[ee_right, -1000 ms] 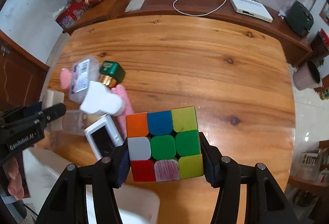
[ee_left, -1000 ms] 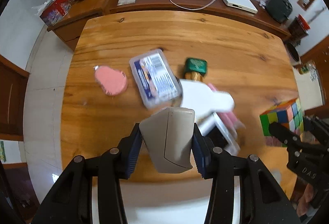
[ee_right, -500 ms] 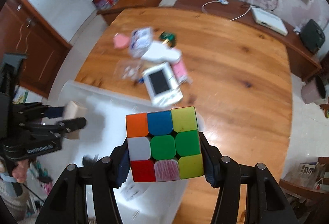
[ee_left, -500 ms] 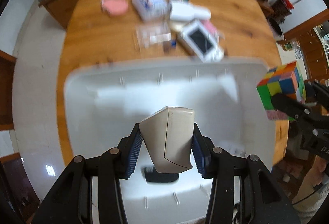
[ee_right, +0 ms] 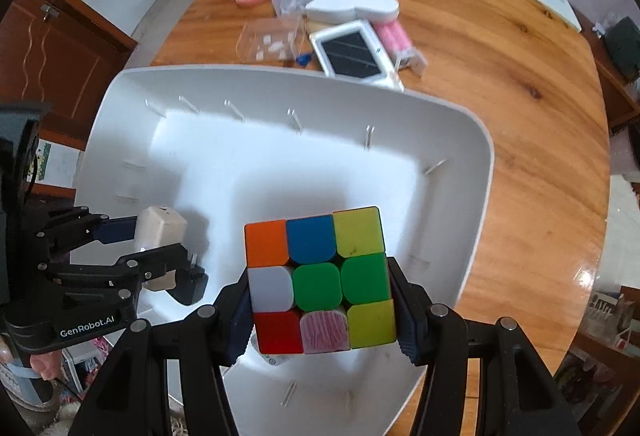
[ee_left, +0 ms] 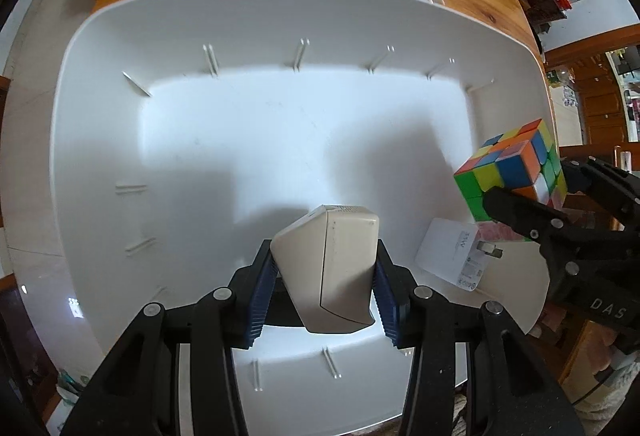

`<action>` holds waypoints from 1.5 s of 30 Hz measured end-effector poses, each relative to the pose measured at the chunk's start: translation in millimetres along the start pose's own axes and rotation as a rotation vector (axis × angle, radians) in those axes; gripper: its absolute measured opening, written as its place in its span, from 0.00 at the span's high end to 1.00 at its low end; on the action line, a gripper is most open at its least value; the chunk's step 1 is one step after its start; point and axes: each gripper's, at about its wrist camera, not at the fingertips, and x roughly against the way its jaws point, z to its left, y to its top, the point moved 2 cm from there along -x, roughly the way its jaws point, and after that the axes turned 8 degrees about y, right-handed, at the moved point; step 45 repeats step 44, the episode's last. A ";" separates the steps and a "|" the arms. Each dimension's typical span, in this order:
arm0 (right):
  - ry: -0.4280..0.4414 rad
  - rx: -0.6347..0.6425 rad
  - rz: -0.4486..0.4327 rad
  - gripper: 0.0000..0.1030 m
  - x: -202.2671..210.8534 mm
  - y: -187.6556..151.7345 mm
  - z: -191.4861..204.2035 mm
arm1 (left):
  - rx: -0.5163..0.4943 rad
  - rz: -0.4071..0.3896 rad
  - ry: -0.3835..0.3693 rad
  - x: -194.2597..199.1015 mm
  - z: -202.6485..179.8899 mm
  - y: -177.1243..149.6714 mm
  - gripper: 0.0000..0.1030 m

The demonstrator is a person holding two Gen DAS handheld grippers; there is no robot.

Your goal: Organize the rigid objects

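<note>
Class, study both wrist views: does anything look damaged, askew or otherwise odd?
Yes. On the cube held in the right gripper, the bottom-middle square facing the camera looks worn: pale pink with streaks, unlike the solid-coloured squares around it. Nothing looks spilled.

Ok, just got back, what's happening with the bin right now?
Both grippers hang over the white bin, each shut on an object. The left gripper holds a beige charger block; the right gripper holds the Rubik's cube. A white power adapter already lies in the bin. Other items wait on the wooden table.
</note>
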 end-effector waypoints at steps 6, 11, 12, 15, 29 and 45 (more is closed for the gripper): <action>0.012 -0.035 0.011 0.43 -2.2 -8.0 -1.9 | 0.007 0.025 -0.035 -8.4 -1.0 -5.6 0.52; 0.020 -0.088 0.049 0.43 -3.0 -20.2 -6.2 | 0.012 0.040 -0.043 -13.0 -2.6 -8.2 0.52; 0.016 -0.106 0.060 0.43 -3.0 -21.9 -7.4 | 0.012 0.041 -0.040 -13.1 -2.8 -8.3 0.52; -0.027 -0.156 0.088 0.44 -3.6 -26.5 -11.0 | 0.012 0.041 -0.037 -14.1 -2.0 -10.3 0.52; -0.122 -0.241 0.328 0.46 -41.4 -32.7 -11.7 | -0.022 0.093 0.012 -29.2 -20.0 0.4 0.52; -0.122 -0.244 0.411 0.42 -50.3 -23.2 -15.1 | -0.063 0.129 0.019 -35.1 -37.0 22.9 0.52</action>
